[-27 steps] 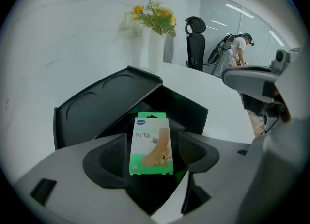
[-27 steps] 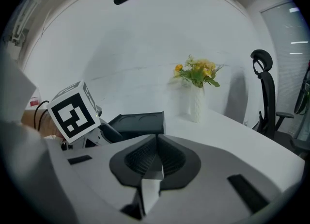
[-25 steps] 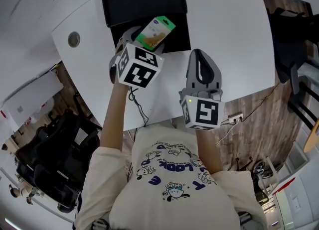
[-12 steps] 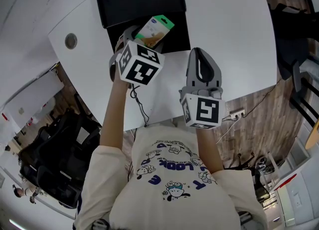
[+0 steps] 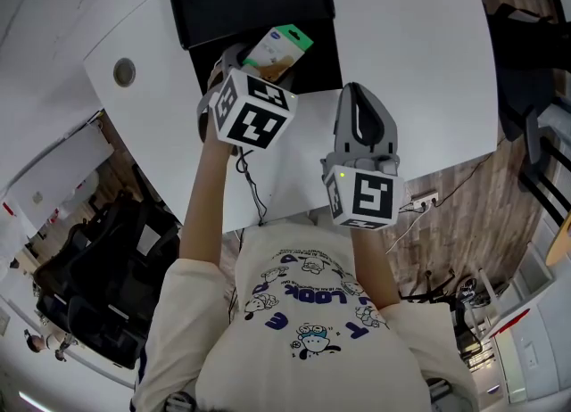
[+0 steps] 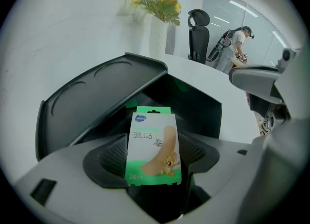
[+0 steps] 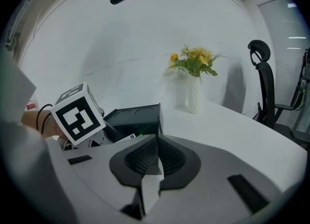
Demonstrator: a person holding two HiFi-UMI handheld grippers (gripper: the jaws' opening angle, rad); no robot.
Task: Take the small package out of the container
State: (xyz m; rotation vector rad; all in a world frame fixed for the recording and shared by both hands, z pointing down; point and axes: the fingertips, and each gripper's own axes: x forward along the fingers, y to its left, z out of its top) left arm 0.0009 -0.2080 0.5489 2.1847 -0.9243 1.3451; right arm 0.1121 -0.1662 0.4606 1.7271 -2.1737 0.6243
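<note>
Little has moved: the left gripper (image 6: pixel 154 162) still clamps the small package (image 5: pixel 278 52) upright, lifted just above the open black container (image 5: pixel 250 0). To the right of the container, the right gripper (image 7: pixel 156 157) hovers over the white surface (image 5: pixel 410 71), jaws pressed together on nothing.

Light: bright, even, overhead; I note ceiling strip lights (image 6: pixel 234 6) at the upper right of the left gripper view.
Exposure: white bench (image 5: pixel 401 62) nearly blown out from the head camera; black container (image 6: pixel 193 106) interior reads almost featureless.
Shadows: soft, faint.
Focus: small package (image 6: pixel 153 145) sharp, print legible; left gripper (image 6: pixel 154 162) body in the near foreground soft.
Right gripper view: greyer, duller to my eye.
Distortion: heavy fisheye throughout, bench edges bowed, black vignette ringing both gripper views.
</note>
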